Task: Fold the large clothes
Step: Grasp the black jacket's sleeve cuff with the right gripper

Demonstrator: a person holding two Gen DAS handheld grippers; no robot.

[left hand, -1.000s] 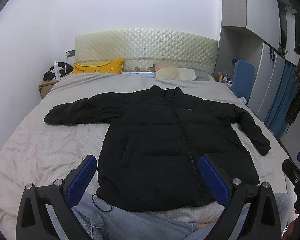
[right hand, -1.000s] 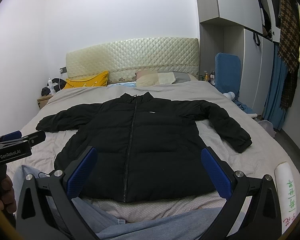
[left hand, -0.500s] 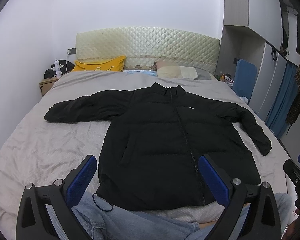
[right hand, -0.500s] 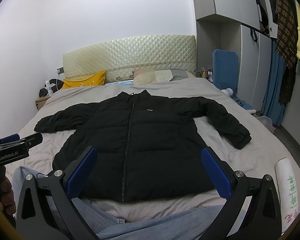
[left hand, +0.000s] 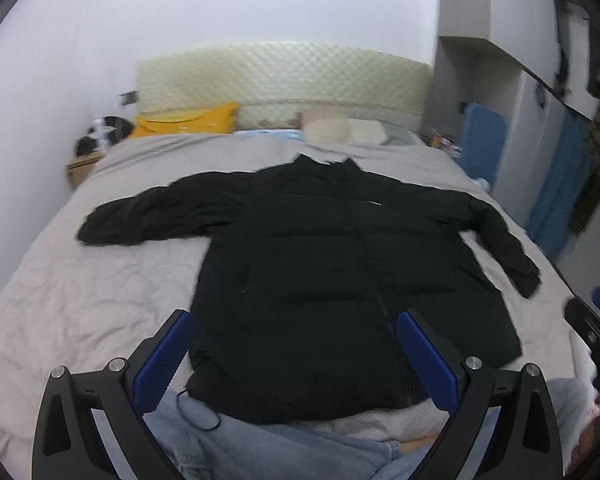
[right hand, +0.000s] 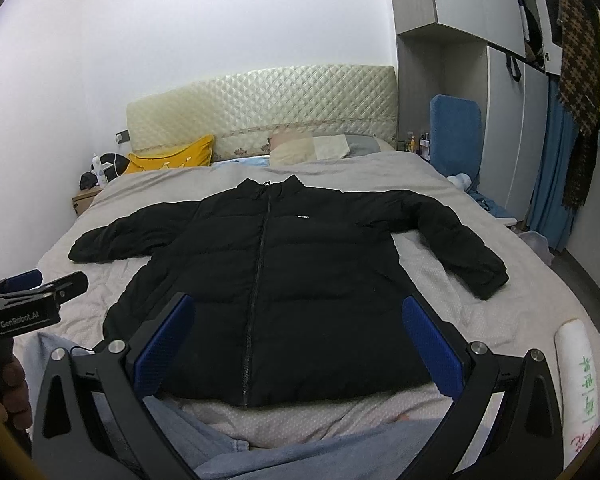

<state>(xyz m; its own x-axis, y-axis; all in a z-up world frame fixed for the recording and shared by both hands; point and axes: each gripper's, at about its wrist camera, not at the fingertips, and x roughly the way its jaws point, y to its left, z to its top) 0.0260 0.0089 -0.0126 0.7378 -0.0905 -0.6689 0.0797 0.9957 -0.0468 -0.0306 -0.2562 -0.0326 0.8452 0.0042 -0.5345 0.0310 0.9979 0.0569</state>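
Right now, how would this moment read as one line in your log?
stage: pre-fold | black jacket: flat on bed, zipped, sleeves spread | left gripper: open, above hem | right gripper: open, above hem | contact: none

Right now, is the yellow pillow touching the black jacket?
Apart. The right wrist view shows bare grey bedcover between the yellow pillow and the black jacket.

One black jacket (right hand: 284, 280) is seen on one bed (right hand: 440, 280). Two pillows are counted: one yellow pillow (right hand: 172, 156), one pale pillow (right hand: 320, 148). Two grippers are seen: left gripper (left hand: 296, 344), right gripper (right hand: 298, 324).
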